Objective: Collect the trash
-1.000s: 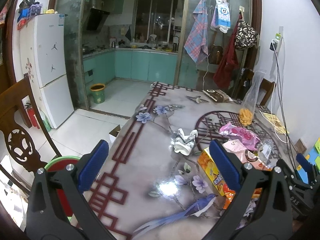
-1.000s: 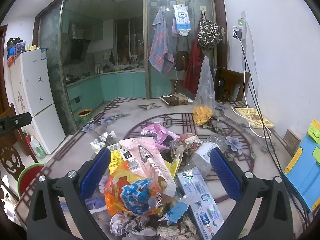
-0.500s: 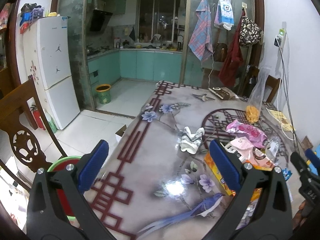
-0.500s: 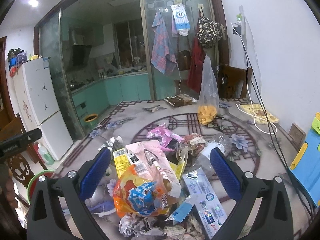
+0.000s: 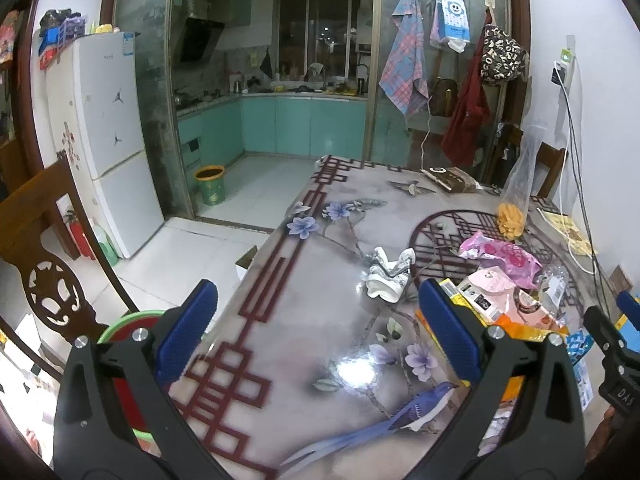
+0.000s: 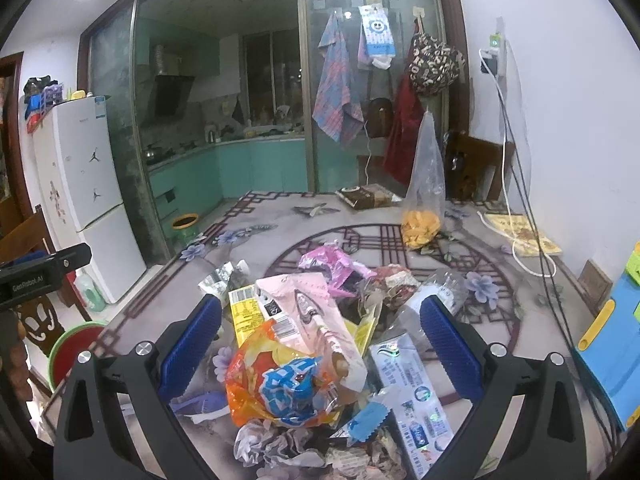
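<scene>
left hand-held gripper (image 5: 318, 330) jaws wide apart, right hand-held gripper (image 6: 320, 344) likewise, both empty

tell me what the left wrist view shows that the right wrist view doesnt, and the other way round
Only the left wrist view shows the blue bird printed on the table, the bare stretch of tabletop under the open left claw, and the carved wooden chair back.

Only the right wrist view shows the orange snack bag between the fingers of the open right claw, the crumpled paper below it, and the toothpaste box.

Both show the pink wrapper, the clear bag of yellow snacks, the white fridge and the red-and-green basin.
</scene>
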`<state>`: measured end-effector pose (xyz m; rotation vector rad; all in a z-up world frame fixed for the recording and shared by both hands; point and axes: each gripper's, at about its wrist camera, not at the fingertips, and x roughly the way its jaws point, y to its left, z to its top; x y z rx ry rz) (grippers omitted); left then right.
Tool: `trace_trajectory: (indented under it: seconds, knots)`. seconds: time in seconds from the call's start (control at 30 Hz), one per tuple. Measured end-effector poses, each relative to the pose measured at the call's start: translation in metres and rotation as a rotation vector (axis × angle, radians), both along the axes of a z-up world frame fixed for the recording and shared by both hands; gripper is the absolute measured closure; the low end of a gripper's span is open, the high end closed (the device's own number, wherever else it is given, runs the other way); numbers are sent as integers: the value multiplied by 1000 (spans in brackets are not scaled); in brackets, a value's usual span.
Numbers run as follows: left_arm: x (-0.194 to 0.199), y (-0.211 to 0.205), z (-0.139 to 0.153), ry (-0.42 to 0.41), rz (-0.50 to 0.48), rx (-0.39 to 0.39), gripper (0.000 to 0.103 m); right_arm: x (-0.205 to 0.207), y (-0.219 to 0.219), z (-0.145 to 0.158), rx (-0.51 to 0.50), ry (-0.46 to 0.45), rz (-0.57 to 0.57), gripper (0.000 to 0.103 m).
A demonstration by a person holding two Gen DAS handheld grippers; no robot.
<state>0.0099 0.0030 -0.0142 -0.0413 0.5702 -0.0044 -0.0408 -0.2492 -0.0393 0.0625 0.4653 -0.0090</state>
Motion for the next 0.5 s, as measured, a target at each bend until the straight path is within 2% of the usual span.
trace_trajectory:
  seconds: [0.5]
  knots:
    - [-2,3,1,-7,8,14,4,2,1,-3,0,17,7,7]
